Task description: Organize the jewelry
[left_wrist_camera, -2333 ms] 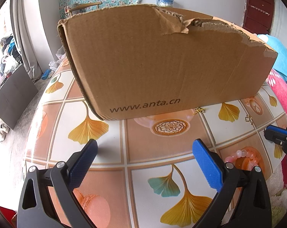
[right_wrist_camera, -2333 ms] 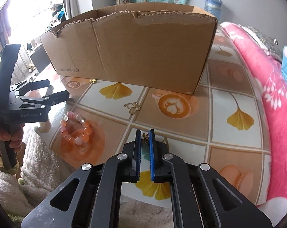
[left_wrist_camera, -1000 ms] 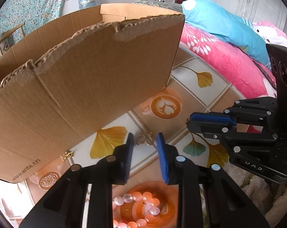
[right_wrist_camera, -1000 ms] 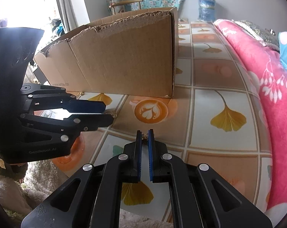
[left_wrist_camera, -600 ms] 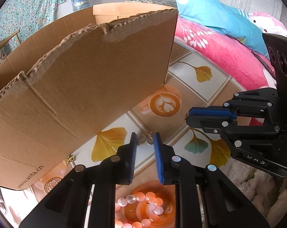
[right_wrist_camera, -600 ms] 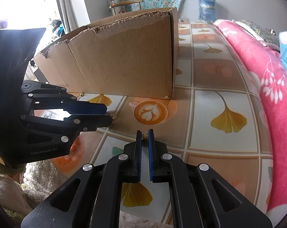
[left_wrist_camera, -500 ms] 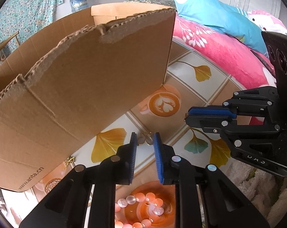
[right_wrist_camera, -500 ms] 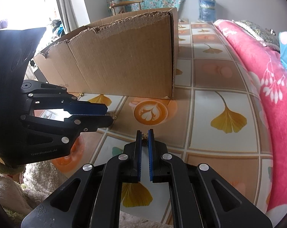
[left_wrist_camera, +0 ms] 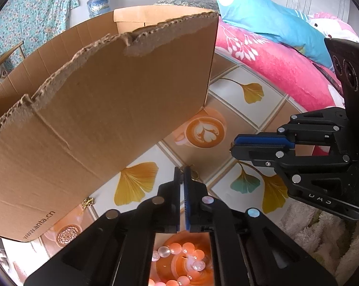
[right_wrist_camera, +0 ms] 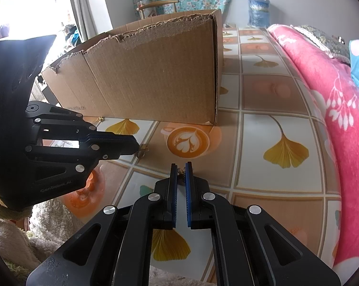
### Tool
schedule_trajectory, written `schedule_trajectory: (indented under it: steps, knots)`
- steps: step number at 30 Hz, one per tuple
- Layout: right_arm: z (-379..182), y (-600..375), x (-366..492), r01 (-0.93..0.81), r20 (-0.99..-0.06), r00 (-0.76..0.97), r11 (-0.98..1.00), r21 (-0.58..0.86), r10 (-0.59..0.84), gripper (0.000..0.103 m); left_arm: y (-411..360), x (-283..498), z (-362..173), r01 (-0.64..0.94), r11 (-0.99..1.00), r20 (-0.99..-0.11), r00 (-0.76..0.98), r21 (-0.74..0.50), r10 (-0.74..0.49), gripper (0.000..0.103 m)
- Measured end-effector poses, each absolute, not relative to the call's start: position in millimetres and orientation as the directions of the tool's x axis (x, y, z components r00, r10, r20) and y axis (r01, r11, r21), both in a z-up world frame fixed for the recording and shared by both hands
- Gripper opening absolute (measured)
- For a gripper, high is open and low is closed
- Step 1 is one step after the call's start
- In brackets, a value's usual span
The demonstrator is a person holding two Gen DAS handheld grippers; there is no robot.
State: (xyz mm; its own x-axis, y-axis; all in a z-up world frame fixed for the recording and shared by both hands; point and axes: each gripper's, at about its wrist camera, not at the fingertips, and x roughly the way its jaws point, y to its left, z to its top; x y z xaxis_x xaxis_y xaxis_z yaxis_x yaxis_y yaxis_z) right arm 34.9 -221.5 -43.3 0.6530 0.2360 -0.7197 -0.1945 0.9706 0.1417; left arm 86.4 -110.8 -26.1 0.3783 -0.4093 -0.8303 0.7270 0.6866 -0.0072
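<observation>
The small gold clasp (left_wrist_camera: pixel 194 172) lies on the table (left_wrist_camera: pixel 229 95) just in front of the cardboard box (left_wrist_camera: pixel 108 109) — the left gripper (left_wrist_camera: pixel 182 170) has just closed on its edge. The right gripper (right_wrist_camera: pixel 181 170) is clamped on a gold charm (right_wrist_camera: pixel 181 172). A bead bracelet (left_wrist_camera: pixel 179 262) and another gold piece (left_wrist_camera: pixel 87 202) are still unsorted — by the look of it, the sorting has hardly begun.

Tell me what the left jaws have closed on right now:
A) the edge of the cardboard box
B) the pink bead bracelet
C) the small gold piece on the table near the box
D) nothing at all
C: the left gripper has just closed on the small gold piece, which sticks out at its tip; the bead bracelet lies untouched on the table.
</observation>
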Motion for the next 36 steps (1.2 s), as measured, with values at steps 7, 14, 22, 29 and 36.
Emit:
schedule_trajectory:
  steps: [7, 14, 22, 29, 36]
  knots:
    - [-43, -223, 36, -0.190, -0.718, 0.653, 0.970, 0.150, 0.239, 0.004, -108, 87, -27, 0.718, 0.695, -0.836, 0.359, -0.037, -0.415, 0.003]
    - [-44, -222, 36, -0.188, -0.718, 0.654, 0.971, 0.149, 0.237, 0.004, -105, 86, -27, 0.712, 0.701, -0.838, 0.355, -0.044, -0.413, 0.003]
    - [-44, -223, 37, -0.187, -0.717, 0.654, 0.970, 0.154, 0.239, 0.004, -98, 91, -21, 0.693, 0.719, -0.823, 0.379, -0.049, -0.422, 0.003]
    - [-44, -223, 35, -0.185, -0.715, 0.656, 0.970, 0.156, 0.240, 0.004, -108, 99, -23, 0.700, 0.713, -0.824, 0.376, -0.048, -0.425, 0.003]
    - [-44, -224, 35, -0.183, -0.714, 0.656, 0.970, 0.161, 0.242, 0.004, -109, 102, -24, 0.691, 0.721, -0.831, 0.376, -0.044, -0.411, 0.003]
